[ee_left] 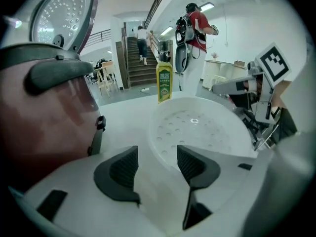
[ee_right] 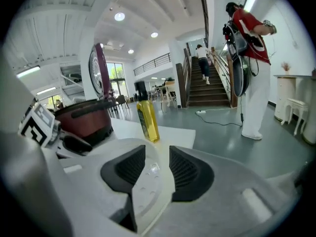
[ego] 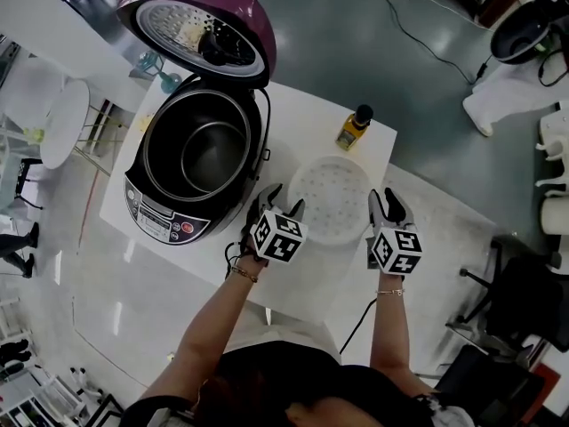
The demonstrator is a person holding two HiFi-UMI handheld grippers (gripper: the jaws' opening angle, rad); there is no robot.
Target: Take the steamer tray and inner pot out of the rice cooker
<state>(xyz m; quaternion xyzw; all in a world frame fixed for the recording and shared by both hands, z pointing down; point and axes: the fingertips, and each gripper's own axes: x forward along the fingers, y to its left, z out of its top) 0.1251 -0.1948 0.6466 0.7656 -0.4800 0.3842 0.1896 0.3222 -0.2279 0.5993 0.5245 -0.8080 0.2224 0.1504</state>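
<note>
The white perforated steamer tray (ego: 329, 198) rests on the white table (ego: 427, 238), to the right of the purple rice cooker (ego: 169, 207). The cooker's lid (ego: 200, 25) stands up, and the metal inner pot (ego: 213, 156) sits inside. My left gripper (ego: 283, 201) is at the tray's left rim, my right gripper (ego: 388, 201) at its right rim. In the left gripper view the tray (ee_left: 197, 125) has its near rim between the left gripper's (ee_left: 157, 164) spread pads, which do not press on it. In the right gripper view the tray's edge (ee_right: 145, 186) lies loose between the right gripper's (ee_right: 157, 164) parted pads.
A yellow oil bottle (ego: 356, 127) stands on the table just behind the tray. The table's front edge runs close under both grippers. A white round side table (ego: 62, 123) and chairs stand at the left. A person in red (ee_right: 249, 38) stands beyond the table.
</note>
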